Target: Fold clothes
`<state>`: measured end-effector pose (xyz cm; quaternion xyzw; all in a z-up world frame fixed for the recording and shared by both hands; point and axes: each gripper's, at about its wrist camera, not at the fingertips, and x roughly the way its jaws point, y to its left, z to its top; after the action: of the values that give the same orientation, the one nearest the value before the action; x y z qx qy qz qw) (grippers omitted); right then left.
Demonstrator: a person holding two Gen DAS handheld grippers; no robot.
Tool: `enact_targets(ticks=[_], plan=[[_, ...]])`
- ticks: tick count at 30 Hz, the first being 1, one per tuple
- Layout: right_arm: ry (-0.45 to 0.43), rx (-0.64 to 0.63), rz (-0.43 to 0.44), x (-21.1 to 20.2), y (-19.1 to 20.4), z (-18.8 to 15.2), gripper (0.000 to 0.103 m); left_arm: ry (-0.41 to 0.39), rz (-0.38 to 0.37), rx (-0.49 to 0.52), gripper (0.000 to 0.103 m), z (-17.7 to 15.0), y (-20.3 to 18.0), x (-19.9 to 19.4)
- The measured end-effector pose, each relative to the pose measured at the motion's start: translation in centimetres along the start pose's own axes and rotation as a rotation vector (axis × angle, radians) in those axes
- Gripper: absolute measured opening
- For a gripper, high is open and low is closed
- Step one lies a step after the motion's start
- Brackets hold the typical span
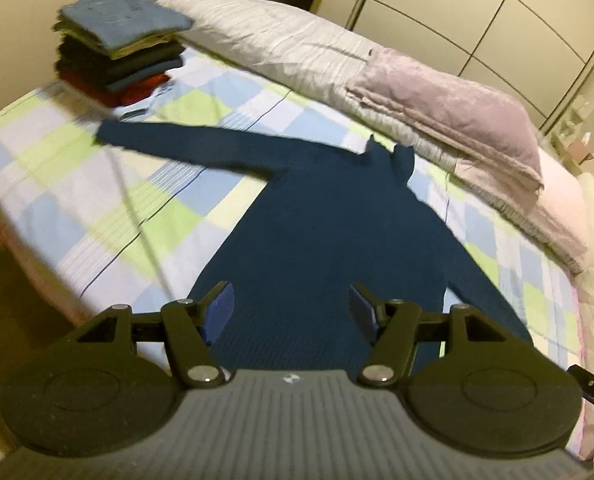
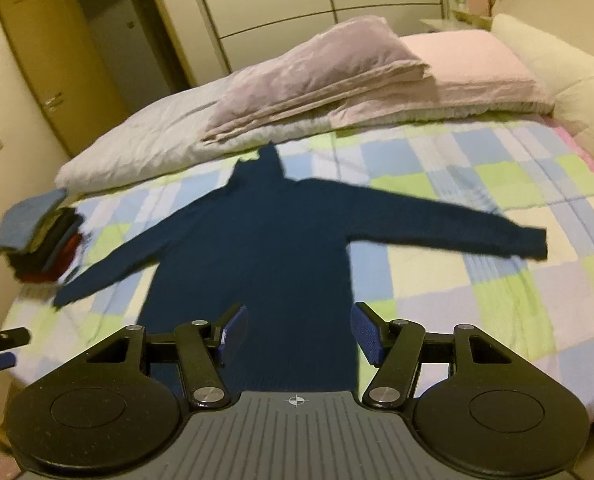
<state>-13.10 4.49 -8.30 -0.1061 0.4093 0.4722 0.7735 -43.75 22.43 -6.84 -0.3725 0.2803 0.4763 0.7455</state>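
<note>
The bed point(image 2: 477, 264), under a checked cover of blue, green and white squares, fills both views and serves as the worktable. Along its far side, beyond the garment, lies rolled bedding, with a folded lilac blanket point(image 2: 337, 64) on top of it. On the cover lies the dark blue sweater point(image 2: 257, 240), spread flat with its collar toward the bedding, both sleeves stretched out sideways and its hem at the bed's near edge. Off the tip of the sweater's left sleeve stands a stack of folded clothes point(image 1: 117, 44), blue on top and red at the bottom, so several pieces look finished already. The left gripper point(image 1: 291, 310) hangs over the sweater's lower body with its jaws apart and nothing between the pads; the right gripper point(image 2: 299, 330) hangs over the hem in the same state, holding nothing. Judging from this, the sweater is laid out and its folding has not begun. The next move probably calls for each gripper to travel out to a sleeve or side edge, pinch the knit cleanly, and carry it inward across the body.
</note>
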Motion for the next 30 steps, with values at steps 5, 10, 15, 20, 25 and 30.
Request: enact_targets(ticks=[5, 10, 15, 20, 25, 30], plan=[[0.050, 0.080, -0.070, 5.5, 0.3, 3.2, 0.061, 0.039, -0.025, 0.007, 0.060, 5.6, 0.7, 5.8], [0.085, 0.131, -0.153, 11.1, 1.4, 5.8, 0.061, 0.033, -0.012, -0.063, 0.060, 11.8, 3.1, 12.2], [0.115, 0.160, -0.224, 16.4, 2.5, 7.3, 0.061, 0.045, -0.011, -0.204, 0.060, 16.8, 7.0, 18.1], [0.132, 0.164, -0.280, 21.2, 3.1, 7.9, 0.061, 0.051, -0.008, -0.333, 0.061, 18.3, 12.3, 23.7], [0.179, 0.143, -0.336, 25.9, 3.1, 6.9, 0.061, 0.068, 0.030, -0.564, 0.061, 17.2, 18.6, 29.3], [0.252, 0.121, -0.360, 29.9, 3.2, 4.5, 0.061, 0.007, 0.057, -0.758, 0.060, 15.6, 24.1, 33.0]])
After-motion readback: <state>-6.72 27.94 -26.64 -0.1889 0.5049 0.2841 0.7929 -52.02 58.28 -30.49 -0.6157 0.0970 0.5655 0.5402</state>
